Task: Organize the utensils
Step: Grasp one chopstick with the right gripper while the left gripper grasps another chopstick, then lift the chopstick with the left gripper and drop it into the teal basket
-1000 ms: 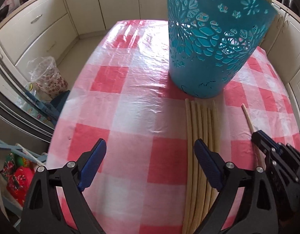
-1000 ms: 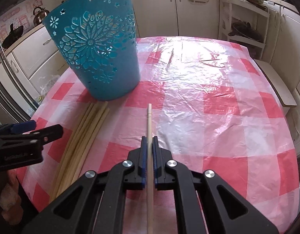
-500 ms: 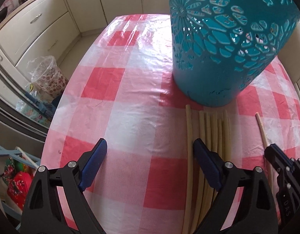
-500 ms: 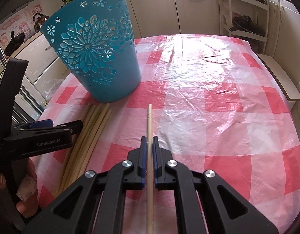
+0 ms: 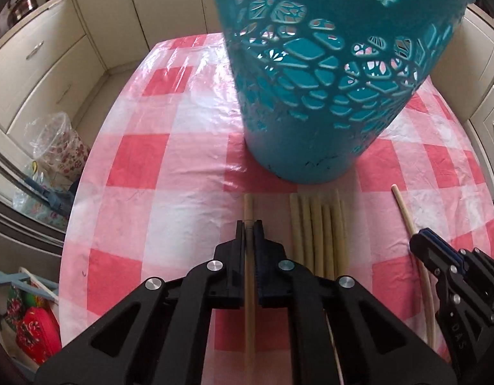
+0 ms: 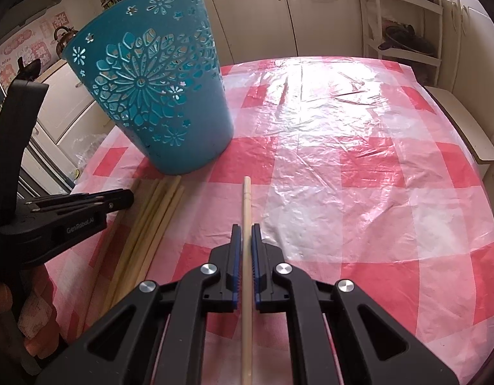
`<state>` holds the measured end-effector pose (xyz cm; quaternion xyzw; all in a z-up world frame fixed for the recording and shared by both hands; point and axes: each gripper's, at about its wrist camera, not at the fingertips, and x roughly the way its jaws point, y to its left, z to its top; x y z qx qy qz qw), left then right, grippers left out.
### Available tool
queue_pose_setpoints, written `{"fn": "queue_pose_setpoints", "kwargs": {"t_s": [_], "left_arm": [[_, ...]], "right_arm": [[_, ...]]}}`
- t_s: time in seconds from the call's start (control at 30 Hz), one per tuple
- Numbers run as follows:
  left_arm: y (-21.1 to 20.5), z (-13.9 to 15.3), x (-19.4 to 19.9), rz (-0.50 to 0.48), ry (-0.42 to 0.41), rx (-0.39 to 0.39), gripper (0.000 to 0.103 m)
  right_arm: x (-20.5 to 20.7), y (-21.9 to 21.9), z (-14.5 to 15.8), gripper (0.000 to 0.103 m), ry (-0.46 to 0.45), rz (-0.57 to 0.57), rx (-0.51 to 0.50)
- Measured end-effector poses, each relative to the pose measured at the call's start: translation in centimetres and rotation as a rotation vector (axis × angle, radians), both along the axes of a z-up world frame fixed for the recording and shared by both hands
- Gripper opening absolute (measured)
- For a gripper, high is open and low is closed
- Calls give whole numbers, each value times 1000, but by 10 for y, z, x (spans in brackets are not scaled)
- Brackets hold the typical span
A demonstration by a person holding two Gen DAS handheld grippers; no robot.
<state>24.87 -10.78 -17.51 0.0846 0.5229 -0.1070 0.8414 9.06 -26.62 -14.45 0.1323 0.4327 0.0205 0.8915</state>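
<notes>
On the checked bench [image 6: 359,192], nearest the cameras, the left gripper [image 5: 249,224] has just closed its fingers on one pale wooden chopstick [image 5: 249,276], set apart from the bundle [image 5: 317,224] lying flat beside it. The right gripper [image 6: 246,227] pinches another chopstick [image 6: 246,199]. Beyond stands a teal basket [image 6: 157,102] with flower cutouts.

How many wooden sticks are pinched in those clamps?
2: one stick in the left gripper, whose jaws just closed on it; a second stick in the right gripper. Loose sticks lie between.
</notes>
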Motion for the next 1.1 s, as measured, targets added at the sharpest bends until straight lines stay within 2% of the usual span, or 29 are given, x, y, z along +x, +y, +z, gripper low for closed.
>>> {"fn": "queue_pose_setpoints", "kwargs": {"t_s": [0.1,0.3,0.5,0.6,0.67,0.83,0.97,1.1], "left_arm": [[17,12,-7,15,-5,-42,5],[60,82,-33,57,-117,-198,5],[75,181,-31,82,-353,-376,5],[63,214,-18,77,-456,-423,5],[51,229,-10,84,-529,-426,5],[25,250,26,178,-680,-439,5],[6,243,50,215,-722,-424,5],[-5,219,68,234,-704,-421,5]], "right_arm": [[0,0,0,7,0,-1,0],[-2,-2,0,7,-1,-4,-3],[-3,0,0,8,-2,-6,-10],[-3,0,0,12,-6,5,-5],[-3,0,0,13,-8,9,-2],[-2,-1,-1,15,-10,3,13],[-2,-2,-2,16,-14,4,30],[-2,-6,-3,16,-17,5,48]]}}
